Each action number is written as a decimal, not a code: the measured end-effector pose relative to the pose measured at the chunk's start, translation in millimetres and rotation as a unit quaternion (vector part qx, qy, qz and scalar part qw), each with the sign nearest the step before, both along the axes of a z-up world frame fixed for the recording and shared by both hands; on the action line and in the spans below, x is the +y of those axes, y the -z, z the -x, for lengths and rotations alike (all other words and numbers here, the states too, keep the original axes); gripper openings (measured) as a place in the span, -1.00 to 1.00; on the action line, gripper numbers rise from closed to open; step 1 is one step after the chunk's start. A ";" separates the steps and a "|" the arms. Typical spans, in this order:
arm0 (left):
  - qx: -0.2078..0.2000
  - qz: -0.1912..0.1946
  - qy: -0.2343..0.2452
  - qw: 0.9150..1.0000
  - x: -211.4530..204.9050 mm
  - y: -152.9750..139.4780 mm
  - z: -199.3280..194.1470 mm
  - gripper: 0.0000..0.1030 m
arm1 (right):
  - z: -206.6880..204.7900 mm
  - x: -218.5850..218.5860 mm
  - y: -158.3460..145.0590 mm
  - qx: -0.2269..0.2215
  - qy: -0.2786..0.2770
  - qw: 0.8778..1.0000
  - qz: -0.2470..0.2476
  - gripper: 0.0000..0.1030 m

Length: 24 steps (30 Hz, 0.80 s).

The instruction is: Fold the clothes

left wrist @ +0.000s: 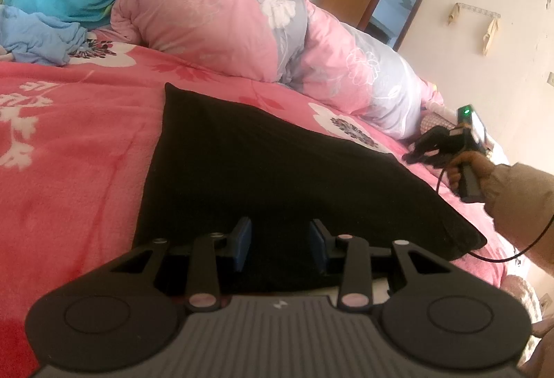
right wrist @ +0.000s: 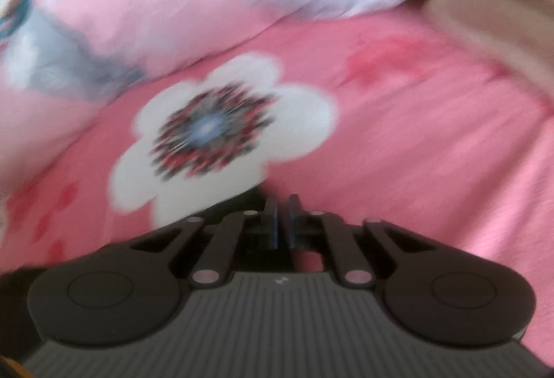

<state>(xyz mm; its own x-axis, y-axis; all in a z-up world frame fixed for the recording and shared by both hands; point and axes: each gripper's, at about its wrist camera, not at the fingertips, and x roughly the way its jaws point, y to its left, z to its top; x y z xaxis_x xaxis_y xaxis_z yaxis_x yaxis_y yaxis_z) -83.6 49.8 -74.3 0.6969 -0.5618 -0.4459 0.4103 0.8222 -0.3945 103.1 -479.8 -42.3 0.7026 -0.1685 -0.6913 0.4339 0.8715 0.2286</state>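
Pink floral bedsheet (left wrist: pixel 69 135) fills most of the left wrist view, with a bunched quilt (left wrist: pixel 214 17) along the far side. The black garment (left wrist: pixel 263 170) lies flat on the sheet, centre-near, already a neat folded panel: one corner points far-left, and the right edge runs diagonally down to a near-right corner.

Left gripper (left wrist: pixel 281 246) sits over the garment's near edge. Its jaws are partly apart with dark cloth showing in the gap, but I can't tell whether the pads pinch it or just hover.

Right gripper (right wrist: pixel 284 222) is nearly clenched with nothing in it; only a thin slit shows between the jaws. It's off the garment, just beyond the right edge, over bare sheet, and its view is motion-blurred.

My read is that the next fold is being set up. To do it well:
- open the right gripper before reaching the edge
- pinch all layers at the right edge, not just the top one
- take both grips at matching points, lift level
- lay edge on edge, then release
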 end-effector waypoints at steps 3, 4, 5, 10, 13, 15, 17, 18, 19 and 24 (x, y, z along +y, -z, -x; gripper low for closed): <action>0.000 -0.001 0.000 1.000 -0.1 -0.2 0.2 -0.26 | 11.7 8.5 -15.5 -0.019 -0.029 0.999 -0.002 -0.83; 0.000 -0.001 0.000 1.000 0.0 -0.2 0.2 -0.26 | 12.2 13.5 -15.9 -0.018 -0.046 0.999 -0.012 -0.83; 0.000 -0.001 0.000 1.000 0.2 -0.2 0.4 -0.26 | 12.6 18.4 -16.2 -0.017 -0.064 0.998 -0.022 -0.83; -0.001 -0.001 0.000 1.000 0.4 -0.5 0.9 -0.26 | -1.0 34.1 -3.0 0.008 -0.113 0.991 -0.073 -0.82; -0.001 -0.001 0.000 1.000 -0.1 -0.7 1.3 -0.26 | -14.3 23.3 7.2 0.015 -0.059 0.997 -0.046 -0.85; 0.000 0.000 -0.001 1.000 -0.3 -0.7 1.1 -0.26 | -13.6 19.9 0.2 0.011 -0.011 1.000 -0.005 -0.77; 0.000 -0.001 -0.001 1.000 -0.6 -0.8 0.6 -0.26 | -8.5 23.1 -10.6 0.001 0.003 1.000 0.015 -0.77; -0.001 -0.001 -0.001 1.000 -0.6 -0.9 0.5 -0.26 | -5.2 28.9 -16.3 -0.008 -0.014 1.000 0.011 -0.77; -0.001 -0.001 -0.001 1.000 -0.6 -0.9 0.3 -0.26 | -2.1 38.2 -20.6 -0.012 -0.039 0.999 0.005 -0.77; -0.001 -0.001 0.000 1.000 0.5 -0.6 1.2 -0.26 | -2.2 89.2 -18.9 -0.001 -0.178 0.982 -0.057 -0.69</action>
